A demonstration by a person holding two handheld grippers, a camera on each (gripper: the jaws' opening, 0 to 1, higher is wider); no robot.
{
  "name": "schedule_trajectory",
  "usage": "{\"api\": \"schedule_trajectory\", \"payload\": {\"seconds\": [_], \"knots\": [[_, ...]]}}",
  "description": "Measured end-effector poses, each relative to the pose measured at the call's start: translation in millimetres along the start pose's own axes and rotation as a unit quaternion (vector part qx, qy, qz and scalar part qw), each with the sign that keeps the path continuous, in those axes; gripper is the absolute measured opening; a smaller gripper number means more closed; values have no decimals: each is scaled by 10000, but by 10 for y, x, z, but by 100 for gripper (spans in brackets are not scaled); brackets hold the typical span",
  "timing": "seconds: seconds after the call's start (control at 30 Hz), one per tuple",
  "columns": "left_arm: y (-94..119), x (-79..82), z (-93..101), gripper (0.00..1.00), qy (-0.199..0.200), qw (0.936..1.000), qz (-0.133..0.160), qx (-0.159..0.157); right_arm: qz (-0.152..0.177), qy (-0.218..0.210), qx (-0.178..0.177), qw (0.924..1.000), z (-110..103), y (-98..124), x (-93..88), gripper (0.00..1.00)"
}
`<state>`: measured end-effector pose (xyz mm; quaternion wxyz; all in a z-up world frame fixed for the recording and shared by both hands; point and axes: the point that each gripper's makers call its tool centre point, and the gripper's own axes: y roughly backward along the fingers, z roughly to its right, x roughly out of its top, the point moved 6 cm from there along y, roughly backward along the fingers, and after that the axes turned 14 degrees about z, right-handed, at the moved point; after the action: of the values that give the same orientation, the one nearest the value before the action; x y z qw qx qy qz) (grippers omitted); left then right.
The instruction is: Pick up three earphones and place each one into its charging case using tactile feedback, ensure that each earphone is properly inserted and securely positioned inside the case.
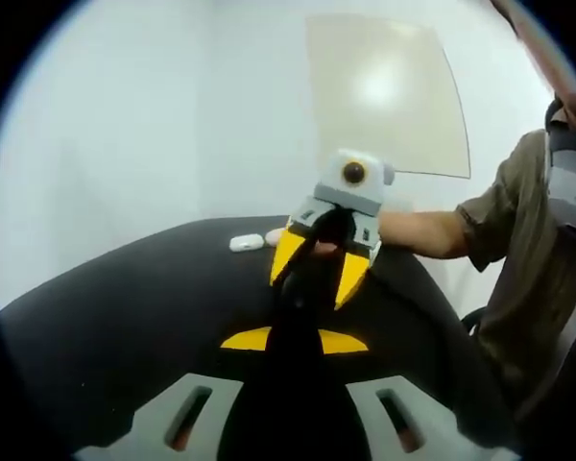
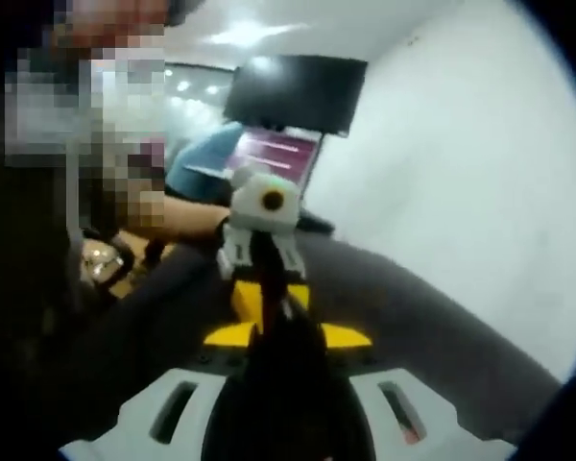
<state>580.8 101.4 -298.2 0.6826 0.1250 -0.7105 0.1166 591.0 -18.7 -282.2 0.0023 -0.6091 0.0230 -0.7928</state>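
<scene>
Two small white charging cases lie on the black table (image 1: 125, 317): one case (image 1: 247, 242) with a second (image 1: 274, 235) just to its right. My left gripper (image 1: 305, 267) rises from the bottom with its black fingers pressed together, shut. Facing it tip to tip is my right gripper (image 1: 309, 294), with yellow fingers (image 1: 286, 254) and held by a person's forearm (image 1: 422, 233). In the right gripper view my right gripper (image 2: 271, 288) is shut too, and the left gripper (image 2: 267, 305) points back at it. Whether anything sits between the fingertips is hidden.
A person in an olive shirt (image 1: 528, 269) sits at the table's right edge. A white wall stands behind the table, with a pale board (image 1: 389, 91) on it. A dark monitor (image 2: 298, 91) and a lit laptop screen (image 2: 274, 154) stand beyond the far side.
</scene>
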Motion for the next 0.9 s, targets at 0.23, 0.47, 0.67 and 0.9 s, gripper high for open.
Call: {"api": "schedule_trajectory", "payload": {"seconds": [0.23, 0.47, 0.67, 0.9], "knots": [[-6, -12, 13, 18, -248, 9997, -37, -26, 11, -1538, -253, 9878, 45, 31, -9, 18], [7, 2, -23, 23, -414, 9991, 8, 106, -117, -1186, -352, 9923, 76, 37, -88, 30], [16, 3, -65, 29, -450, 9987, 14, 255, -159, -936, -465, 9944, 102, 62, -108, 44], [38, 55, -84, 29, -392, 9985, 226, 319, -332, -849, -640, 9938, 143, 72, -173, 48]]}}
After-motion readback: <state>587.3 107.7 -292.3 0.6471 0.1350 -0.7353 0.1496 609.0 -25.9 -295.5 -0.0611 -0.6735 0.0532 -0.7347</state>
